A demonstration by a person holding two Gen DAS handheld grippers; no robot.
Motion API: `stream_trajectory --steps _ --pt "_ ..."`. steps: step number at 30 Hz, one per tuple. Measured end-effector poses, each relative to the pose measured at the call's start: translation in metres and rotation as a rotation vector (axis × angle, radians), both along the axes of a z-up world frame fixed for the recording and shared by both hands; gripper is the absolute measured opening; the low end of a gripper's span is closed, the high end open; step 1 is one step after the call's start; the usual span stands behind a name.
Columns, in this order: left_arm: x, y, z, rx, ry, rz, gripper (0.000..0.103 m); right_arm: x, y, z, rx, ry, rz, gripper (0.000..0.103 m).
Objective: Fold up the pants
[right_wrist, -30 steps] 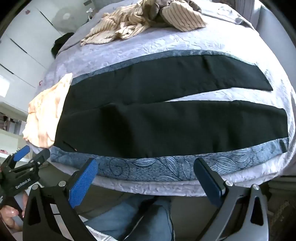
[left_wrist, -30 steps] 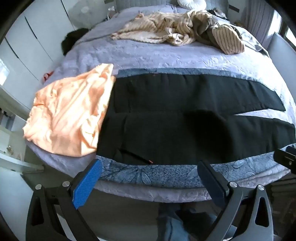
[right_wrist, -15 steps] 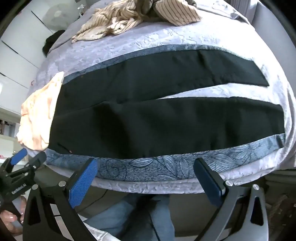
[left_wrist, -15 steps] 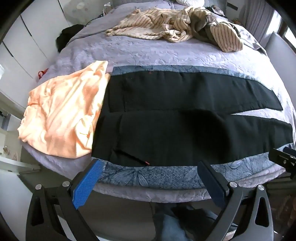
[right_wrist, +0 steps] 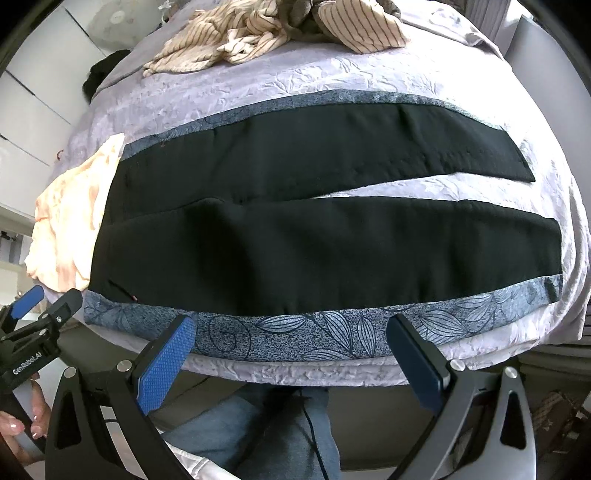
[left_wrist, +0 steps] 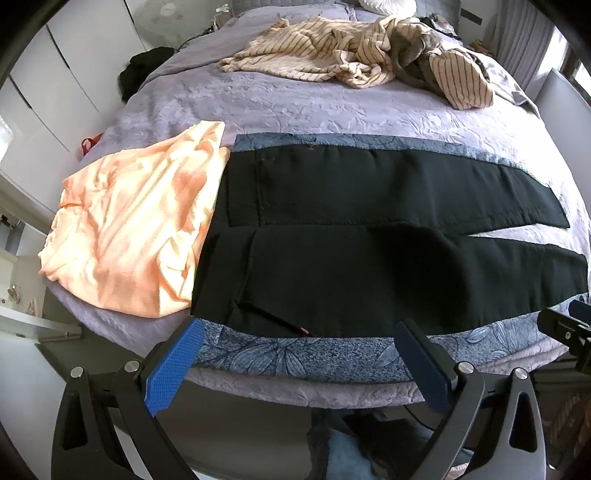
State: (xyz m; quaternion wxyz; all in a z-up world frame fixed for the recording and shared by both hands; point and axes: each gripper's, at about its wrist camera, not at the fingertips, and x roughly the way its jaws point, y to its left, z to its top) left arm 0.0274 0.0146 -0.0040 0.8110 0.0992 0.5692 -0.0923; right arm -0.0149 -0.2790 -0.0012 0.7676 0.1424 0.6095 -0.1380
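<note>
Black woven pants (left_wrist: 369, 258) lie flat across a grey leaf-print cloth (right_wrist: 332, 332) on the lilac bed (left_wrist: 295, 107), legs splayed. Both grippers, left (left_wrist: 295, 365) and right (right_wrist: 291, 362), hover wide apart and empty; best to pinch the near edge at waist and hem together.

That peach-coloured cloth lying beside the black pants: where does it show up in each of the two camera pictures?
Left wrist view: the peach cloth fills the left middle, against the waist end of the black pants.
Right wrist view: the peach cloth is a narrow strip at the far left edge, beside the same waist end of the pants.
Shared landmark: the striped clothes heaped at the top of both pictures.
</note>
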Motion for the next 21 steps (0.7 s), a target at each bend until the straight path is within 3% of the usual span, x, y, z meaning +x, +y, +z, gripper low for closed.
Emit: stream_trajectory --steps 21 --pt "-0.0002 0.002 -0.0004 0.01 0.002 0.007 0.103 -0.0019 0.0008 -0.0003 -0.013 0.009 0.003 0.103"
